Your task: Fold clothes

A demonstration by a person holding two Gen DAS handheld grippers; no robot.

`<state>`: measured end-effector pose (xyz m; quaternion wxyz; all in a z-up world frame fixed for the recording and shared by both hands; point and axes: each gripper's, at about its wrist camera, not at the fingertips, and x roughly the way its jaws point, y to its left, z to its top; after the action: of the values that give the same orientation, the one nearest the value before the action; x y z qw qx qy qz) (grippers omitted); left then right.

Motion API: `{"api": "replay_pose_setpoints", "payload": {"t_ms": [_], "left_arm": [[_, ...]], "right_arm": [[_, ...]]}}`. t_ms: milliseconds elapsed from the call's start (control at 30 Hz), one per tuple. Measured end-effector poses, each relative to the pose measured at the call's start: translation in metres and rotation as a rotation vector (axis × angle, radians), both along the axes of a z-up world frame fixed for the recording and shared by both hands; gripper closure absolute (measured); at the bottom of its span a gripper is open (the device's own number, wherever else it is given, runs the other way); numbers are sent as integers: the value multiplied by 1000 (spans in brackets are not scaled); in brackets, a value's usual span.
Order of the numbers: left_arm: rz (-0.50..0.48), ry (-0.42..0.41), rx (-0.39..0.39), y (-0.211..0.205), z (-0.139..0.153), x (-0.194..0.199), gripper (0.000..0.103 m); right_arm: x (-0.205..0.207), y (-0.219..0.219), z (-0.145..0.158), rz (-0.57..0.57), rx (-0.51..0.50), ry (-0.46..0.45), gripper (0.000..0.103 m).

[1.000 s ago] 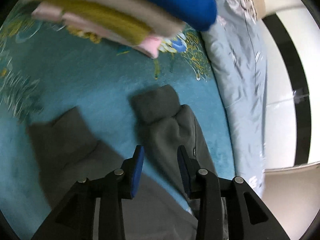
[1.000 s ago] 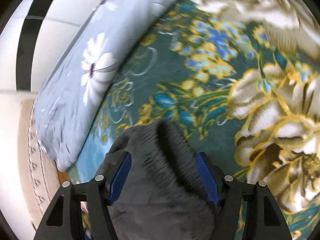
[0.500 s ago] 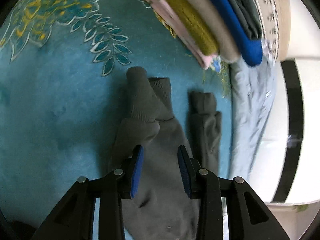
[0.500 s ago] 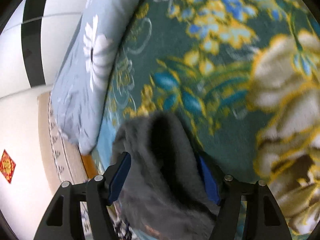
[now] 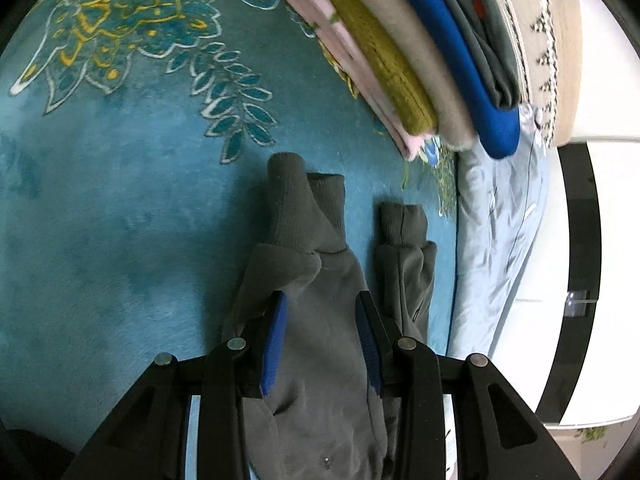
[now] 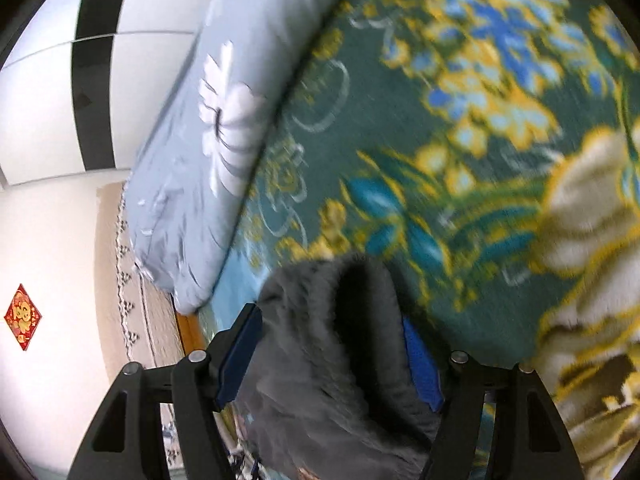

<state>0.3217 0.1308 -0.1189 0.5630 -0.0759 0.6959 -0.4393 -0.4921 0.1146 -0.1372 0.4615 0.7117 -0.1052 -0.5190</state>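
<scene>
- So, in the left wrist view, the left gripper (image 5: 320, 320) is seen hovering over a grey garment (image 5: 320, 368) that's spread on a teal patterned blanket (image 5: 120, 208).
- Its blue-padded fingers (image 5: 273, 336) are set a moderate way apart with grey fabric showing between them; whether cloth is actually pinched can't be told from this angle.
- Two ribbed cuffs (image 5: 308, 204) are stacked past the fingertips, and a third cuffed piece (image 5: 404, 228) is laid just to the right, near the blanket's edge.
- A pile of folded clothes (image 5: 404, 52) (pink, mustard, beige, blue, dark grey) is parked further up, by a pale blue sheet (image 5: 496, 240).
- Over in the right wrist view, which is pretty blurred, the right gripper (image 6: 332, 340) is spread wide, with a bunched lump of the grey garment (image 6: 332, 360) filling the gap and touching both pads (image 6: 240, 356).
- That lump is held above a dark green floral blanket (image 6: 460, 140), with the pale blue flowered sheet (image 6: 208, 140) to the left.
- A red diamond wall ornament (image 6: 23, 317) is visible at far left.
</scene>
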Motion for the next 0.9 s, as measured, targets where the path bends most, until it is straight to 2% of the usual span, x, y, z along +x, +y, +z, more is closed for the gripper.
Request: {"api": "replay_pose_setpoints", "payload": {"t_ms": [33,67,100,133,167,300,367,500,633,733,800,833,900], "left_arm": [[-11,6,-1,1,0,1,67],[-20,11,-1,1,0,1,67],[-21,10,-1,1,0,1,67],[-22,9,0,1,0,1,67],[-23,8,1,1,0,1,67],[-24,10,3,0,-1,1,67],[-22,11,2,0,-1,1,67],[-27,11,0,0,-2,1,67],[-38,5,0,-2,-2,1,67],[-42,-3,3,-2,-1,2,67],[-41,-8,-5,-2,0,3,65],[-46,-11,-9,-1,1,3,60],[-51,-35,-11,-1,4,3,59]], "right_arm": [[0,-1,2,-10,-10,8,35],[-1,-3,4,-19,-20,17,42],[0,-3,7,-23,-24,30,55],[2,-1,11,-19,-21,48,62],[4,0,15,-16,-18,66,74],[12,7,33,-2,-6,137,81],[11,8,45,-12,-37,161,85],[-3,1,46,-55,-23,191,87],[-6,-11,19,-60,114,212,87],[-10,-6,5,-103,157,174,86],[-11,-3,8,-121,149,149,82],[-11,-2,13,-124,144,147,81],[-9,3,28,-124,127,168,75]]}}
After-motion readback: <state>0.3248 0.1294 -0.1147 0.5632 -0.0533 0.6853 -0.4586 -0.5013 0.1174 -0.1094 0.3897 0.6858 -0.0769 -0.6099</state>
